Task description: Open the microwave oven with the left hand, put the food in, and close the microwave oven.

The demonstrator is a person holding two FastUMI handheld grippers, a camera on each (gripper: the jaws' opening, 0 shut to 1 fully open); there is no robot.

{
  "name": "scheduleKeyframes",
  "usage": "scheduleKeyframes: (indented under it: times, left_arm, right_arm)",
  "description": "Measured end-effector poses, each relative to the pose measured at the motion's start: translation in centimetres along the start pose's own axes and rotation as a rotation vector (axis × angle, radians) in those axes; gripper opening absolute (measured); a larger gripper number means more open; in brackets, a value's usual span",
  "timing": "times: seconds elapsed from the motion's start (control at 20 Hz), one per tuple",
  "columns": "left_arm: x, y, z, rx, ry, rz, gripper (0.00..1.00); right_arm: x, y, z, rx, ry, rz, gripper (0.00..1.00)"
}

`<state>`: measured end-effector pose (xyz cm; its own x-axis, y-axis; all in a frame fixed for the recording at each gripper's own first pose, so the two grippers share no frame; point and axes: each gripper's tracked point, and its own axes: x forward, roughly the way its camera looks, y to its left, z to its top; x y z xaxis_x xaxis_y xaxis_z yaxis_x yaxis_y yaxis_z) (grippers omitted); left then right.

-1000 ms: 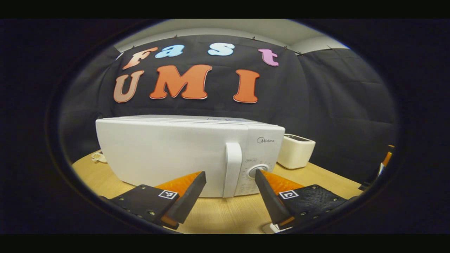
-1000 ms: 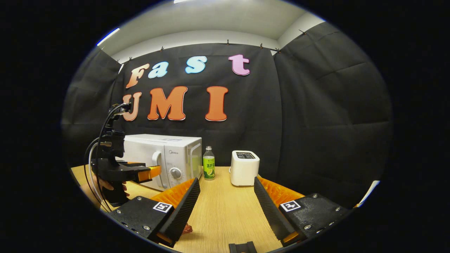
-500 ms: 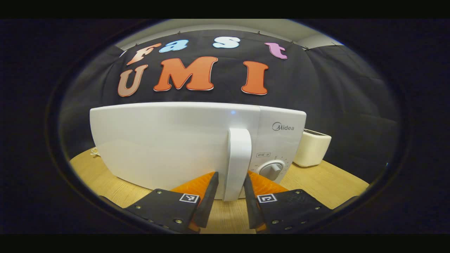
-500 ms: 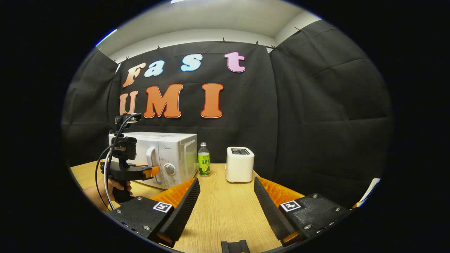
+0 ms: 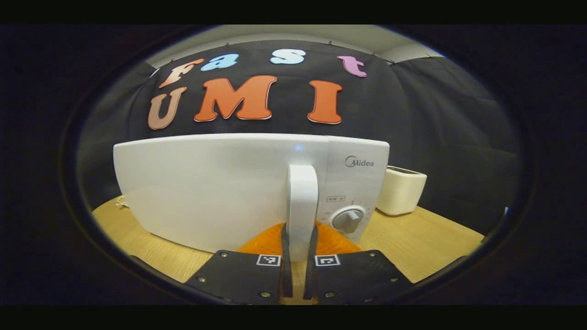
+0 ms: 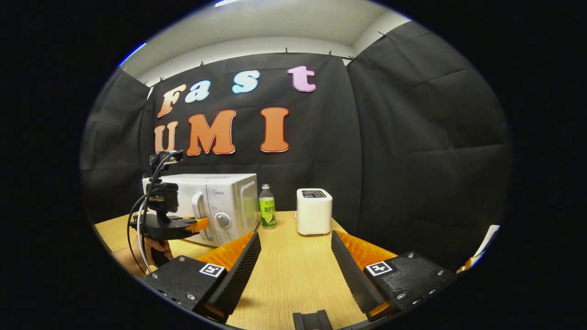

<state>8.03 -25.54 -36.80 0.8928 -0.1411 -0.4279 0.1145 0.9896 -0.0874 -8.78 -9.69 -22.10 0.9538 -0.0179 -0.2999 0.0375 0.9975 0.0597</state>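
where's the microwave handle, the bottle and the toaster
microwave handle (image 5: 302, 197): left gripper view, middle of the upright bar
bottle (image 6: 267, 214): right gripper view, on its label
toaster (image 6: 313, 213): right gripper view, front face

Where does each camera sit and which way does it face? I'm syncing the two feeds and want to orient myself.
Left gripper view: rides the left gripper, facing the microwave front; its fingers clamp the door handle.
Right gripper view: rides the right gripper, farther back over the table, facing the booth wall; own fingers apart; the hand holding the left gripper shows.
Shared: microwave, toaster, table.
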Motion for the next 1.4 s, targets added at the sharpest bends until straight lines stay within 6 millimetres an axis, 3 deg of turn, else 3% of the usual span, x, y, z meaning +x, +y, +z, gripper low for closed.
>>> scheduleKeyframes:
  times: [0.05, 0.2, 0.25, 0.55, 0.6, 0.65, 0.8, 0.85, 0.9, 1.0, 1.05, 1.4]
  left_arm:
    - [0.0, -0.1, 0.0, -0.004, 0.0, -0.002, 0.04]
    - [-0.1, -0.2, -0.1, -0.025, 0.003, -0.008, 0.16]
    - [-0.2, 0.0, -0.1, -0.03, 0.007, -0.005, 0.1]
    - [-4.0, 0.0, -0.6, -0.028, -0.015, -0.041, 0.09]
    - [-4.8, 0.0, -0.7, -0.02, -0.015, -0.05, 0.1]
    - [-5.8, 0.1, -0.7, -0.009, -0.019, -0.058, 0.16]
    - [-8.7, 0.9, -1.1, 0.01, -0.035, -0.083, 0.03]
    - [-9.8, 1.2, -1.2, 0.014, -0.037, -0.091, 0.1]
    - [-11.1, 1.6, -1.4, 0.019, -0.036, -0.097, 0.03]
    - [-13.5, 2.7, -1.8, 0.022, -0.037, -0.101, 0.03]
    - [-14.7, 3.2, -1.9, 0.025, -0.044, -0.1, 0.1]
    - [-21.5, 8.3, -2.4, 0.038, -0.087, -0.039, 0.1]
  right_arm:
    - [-0.1, 0.0, -0.1, -0.006, 0.0, -0.001, 0.96]
    - [-0.4, -0.1, -0.3, -0.022, 0.004, -0.007, 0.96]
    - [-0.4, -0.1, -0.5, -0.025, 0.009, -0.009, 0.96]
    - [-0.2, -0.3, -1.2, -0.012, 0.033, -0.01, 0.96]
    - [-0.2, -0.2, -1.3, -0.008, 0.038, -0.01, 0.96]
    - [-0.3, 0.0, -1.5, -0.006, 0.041, -0.007, 0.96]
    - [-0.3, 0.6, -1.7, -0.003, 0.044, 0.003, 0.96]
    - [-0.2, 0.9, -1.9, -0.002, 0.047, 0.008, 0.96]
    - [-0.1, 1.2, -2.0, 0.0, 0.051, 0.014, 0.96]
    - [0.1, 1.7, -2.4, 0.007, 0.064, 0.024, 0.96]
    - [0.3, 2.0, -2.5, 0.011, 0.071, 0.029, 0.96]
    - [0.6, 3.6, -3.8, 0.02, 0.105, 0.037, 0.96]
